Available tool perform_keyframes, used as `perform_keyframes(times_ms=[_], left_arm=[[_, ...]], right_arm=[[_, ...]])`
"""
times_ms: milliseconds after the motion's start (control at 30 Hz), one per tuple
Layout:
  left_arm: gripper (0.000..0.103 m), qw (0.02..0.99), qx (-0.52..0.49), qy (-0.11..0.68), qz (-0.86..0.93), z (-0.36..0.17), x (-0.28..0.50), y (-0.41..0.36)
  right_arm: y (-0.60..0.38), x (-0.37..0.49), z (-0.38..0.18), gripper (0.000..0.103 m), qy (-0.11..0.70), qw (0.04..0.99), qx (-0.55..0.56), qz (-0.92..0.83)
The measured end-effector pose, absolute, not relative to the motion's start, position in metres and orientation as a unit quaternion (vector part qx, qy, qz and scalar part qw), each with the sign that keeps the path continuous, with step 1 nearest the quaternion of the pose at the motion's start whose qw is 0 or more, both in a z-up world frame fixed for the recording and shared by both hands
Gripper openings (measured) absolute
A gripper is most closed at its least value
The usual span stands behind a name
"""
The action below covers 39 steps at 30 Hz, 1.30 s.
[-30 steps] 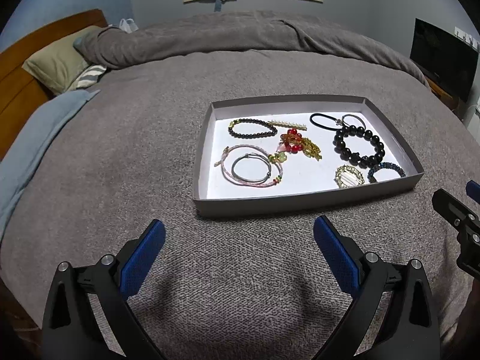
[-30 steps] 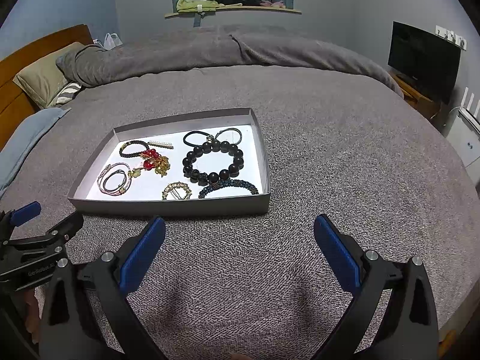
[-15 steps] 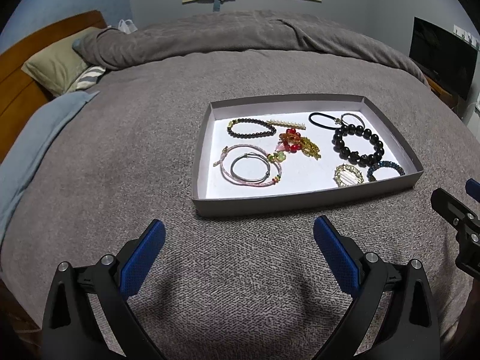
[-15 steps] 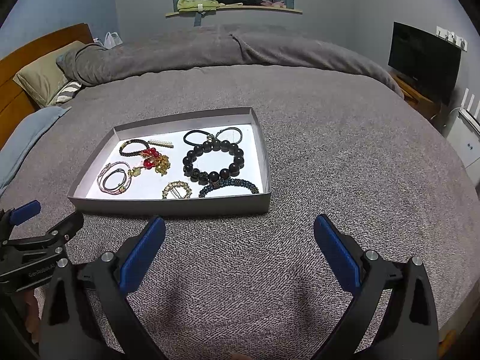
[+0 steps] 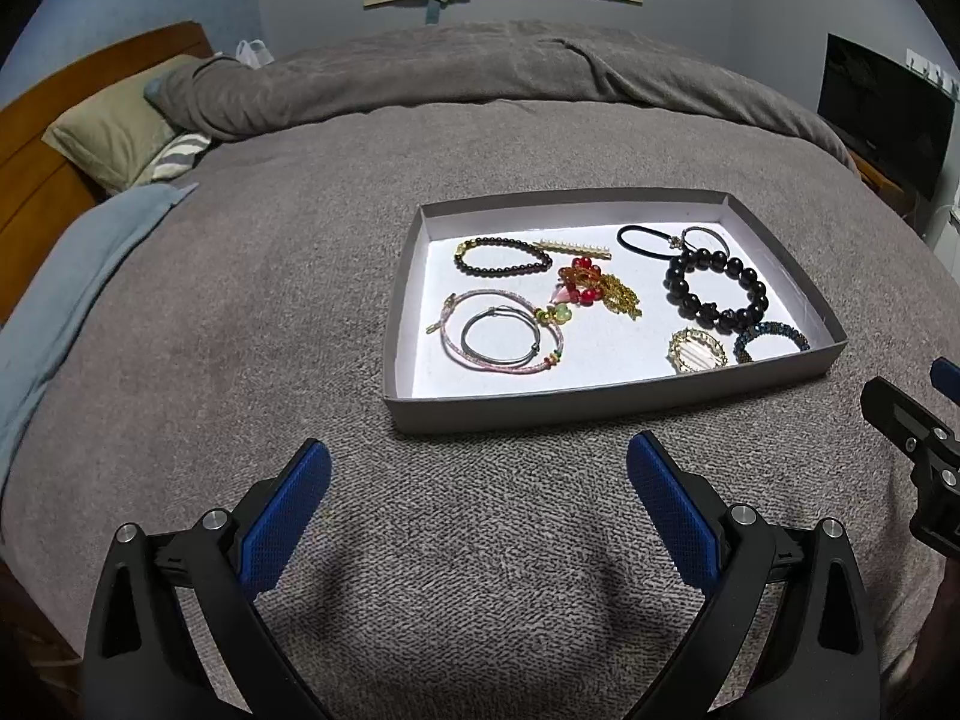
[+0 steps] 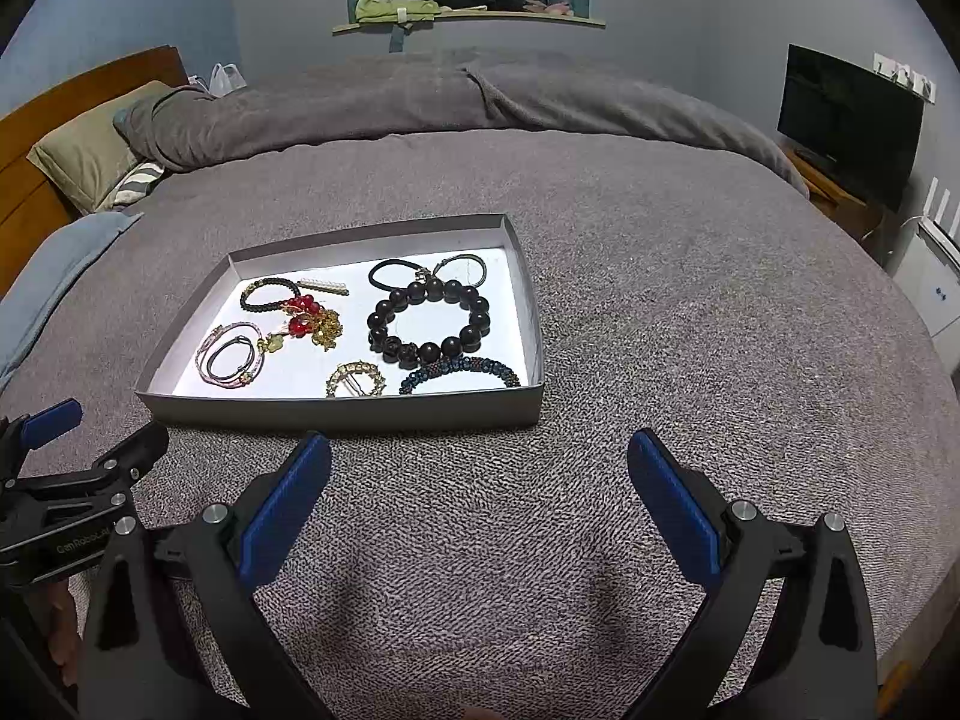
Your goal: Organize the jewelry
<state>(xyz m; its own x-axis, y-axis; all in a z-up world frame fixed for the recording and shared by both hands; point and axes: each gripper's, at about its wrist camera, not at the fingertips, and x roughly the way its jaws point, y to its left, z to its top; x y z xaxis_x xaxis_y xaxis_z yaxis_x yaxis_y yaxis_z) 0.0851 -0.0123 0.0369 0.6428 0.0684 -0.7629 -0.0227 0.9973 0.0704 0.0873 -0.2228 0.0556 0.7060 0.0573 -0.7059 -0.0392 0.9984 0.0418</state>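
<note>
With both my left gripper [image 5: 479, 501] and right gripper [image 6: 479, 501] spread wide and empty, the tray [image 5: 600, 405] lies ahead at frame centre, nearer my left.

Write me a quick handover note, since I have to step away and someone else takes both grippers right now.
Left gripper: open, empty, hovering over the grey bedspread short of the tray's near wall.
Right gripper: open, empty, same height, off the tray's near right corner.
Grey tray: holds all the jewelry in view, including the large black bead bracelet, small dark bead bracelet, pink cord bracelets, red bead and gold chain piece, gold ring brooch and blue beaded bracelet.
Done: nothing picked up.
Left: all sorting.
</note>
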Motion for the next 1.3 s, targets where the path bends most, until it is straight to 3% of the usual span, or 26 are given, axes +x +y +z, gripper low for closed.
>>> perform_keyframes(times_ms=[1300], left_arm=[[0.098,0.905,0.031,0.424,0.024,0.0362,0.0848,-0.0126]], right_arm=[[-0.221,0.0867,0.0558,0.098,0.383,0.923,0.009,0.027]])
